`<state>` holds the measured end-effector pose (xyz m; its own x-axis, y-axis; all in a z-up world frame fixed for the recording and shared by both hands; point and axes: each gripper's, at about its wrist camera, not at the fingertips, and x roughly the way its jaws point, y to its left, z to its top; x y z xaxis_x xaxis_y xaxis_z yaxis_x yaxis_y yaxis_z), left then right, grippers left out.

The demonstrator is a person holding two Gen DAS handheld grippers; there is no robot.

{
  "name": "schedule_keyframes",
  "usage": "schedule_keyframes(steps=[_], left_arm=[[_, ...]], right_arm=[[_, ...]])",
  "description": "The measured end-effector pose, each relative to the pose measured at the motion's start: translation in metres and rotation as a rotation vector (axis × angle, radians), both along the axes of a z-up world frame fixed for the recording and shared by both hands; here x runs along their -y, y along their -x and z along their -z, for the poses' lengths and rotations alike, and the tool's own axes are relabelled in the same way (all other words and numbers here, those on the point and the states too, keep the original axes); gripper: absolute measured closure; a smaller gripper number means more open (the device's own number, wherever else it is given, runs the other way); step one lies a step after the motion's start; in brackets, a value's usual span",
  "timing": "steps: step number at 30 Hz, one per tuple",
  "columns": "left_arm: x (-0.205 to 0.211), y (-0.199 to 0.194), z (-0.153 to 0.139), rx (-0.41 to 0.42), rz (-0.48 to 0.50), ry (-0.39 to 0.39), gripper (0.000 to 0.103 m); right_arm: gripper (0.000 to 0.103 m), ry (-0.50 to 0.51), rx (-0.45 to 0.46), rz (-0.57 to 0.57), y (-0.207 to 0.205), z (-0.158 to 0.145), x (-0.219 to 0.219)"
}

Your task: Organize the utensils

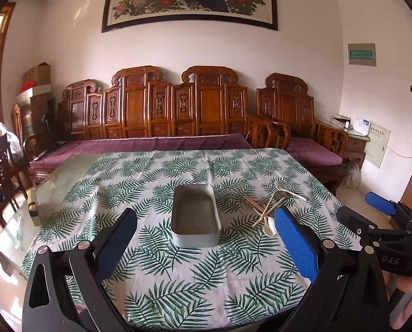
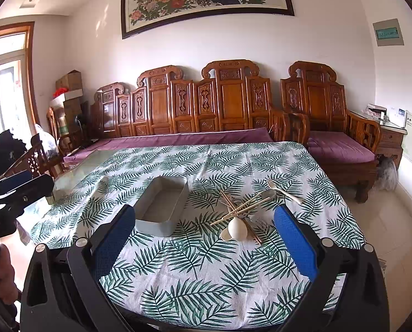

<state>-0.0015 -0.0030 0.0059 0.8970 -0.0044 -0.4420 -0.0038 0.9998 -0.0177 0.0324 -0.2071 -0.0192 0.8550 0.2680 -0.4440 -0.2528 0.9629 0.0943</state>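
Grey metal tin (image 1: 195, 213), rectangular, round-cornered, on leaf-print cloth (image 1: 178, 271). To its right, heaped: wooden chopsticks (image 2: 240, 209), cream spoons (image 2: 235, 229), fork (image 2: 284, 191). Left gripper (image 1: 206, 238), right gripper (image 2: 203, 238): blue pads, jaws wide, holding nothing.

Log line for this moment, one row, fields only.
phase: pre-grasp | left gripper: open, empty | right gripper: open, empty | metal tray: empty | utensil pile: on tablecloth, right of tray, untouched
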Motion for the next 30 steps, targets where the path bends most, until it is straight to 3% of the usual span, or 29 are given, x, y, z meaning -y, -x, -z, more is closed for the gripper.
schedule_keyframes(steps=[30], left_arm=[[0.0063,0.0,0.0028,-0.011,0.012,-0.009,0.006]], right_arm=[[0.003,-0.004,-0.011,0.0,-0.0011,0.0023,0.0032]])
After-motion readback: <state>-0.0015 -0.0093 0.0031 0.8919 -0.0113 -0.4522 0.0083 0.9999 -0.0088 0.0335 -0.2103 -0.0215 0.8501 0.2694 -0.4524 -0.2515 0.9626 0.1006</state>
